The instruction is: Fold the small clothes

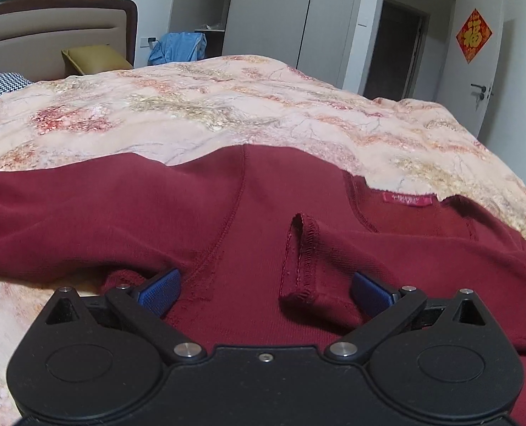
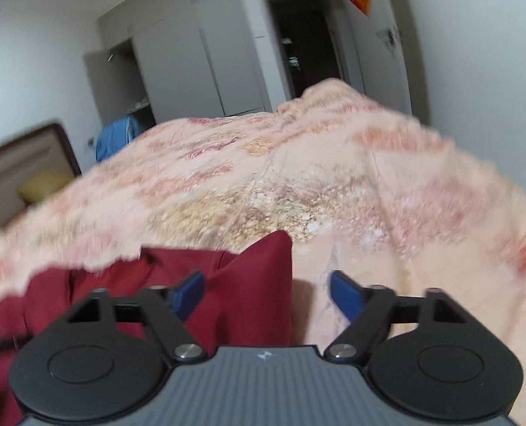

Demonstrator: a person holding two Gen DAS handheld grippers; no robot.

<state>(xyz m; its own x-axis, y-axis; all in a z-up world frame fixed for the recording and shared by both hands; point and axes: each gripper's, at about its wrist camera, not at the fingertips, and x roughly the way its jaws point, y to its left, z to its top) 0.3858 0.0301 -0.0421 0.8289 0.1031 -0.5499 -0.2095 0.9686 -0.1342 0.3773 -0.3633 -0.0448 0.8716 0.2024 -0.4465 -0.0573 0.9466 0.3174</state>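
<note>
Maroon knit top (image 1: 227, 213) spread on the floral bedspread (image 1: 227, 106), neither gripper holding any of it.

Left wrist view: left gripper (image 1: 264, 291) low over the garment, blue fingers (image 1: 158, 293) spread wide, cloth bulging between them but not pinched. Neck label (image 1: 407, 199) up near the far edge; a stitched hem flap (image 1: 300, 255) stands curled just ahead. Risk: closing here could catch only the loose flap or bunch several layers, so the fold drags crooked.

Right wrist view: blurred. Right gripper (image 2: 266, 296) has fingers (image 2: 188, 296) apart, nothing clamped; a corner of the maroon top (image 2: 256, 277) lies under the left finger, bare bedspread (image 2: 369, 195) under the other. Risk: closing half off the edge may nip bedspread or miss the corner, letting it slip.
</note>
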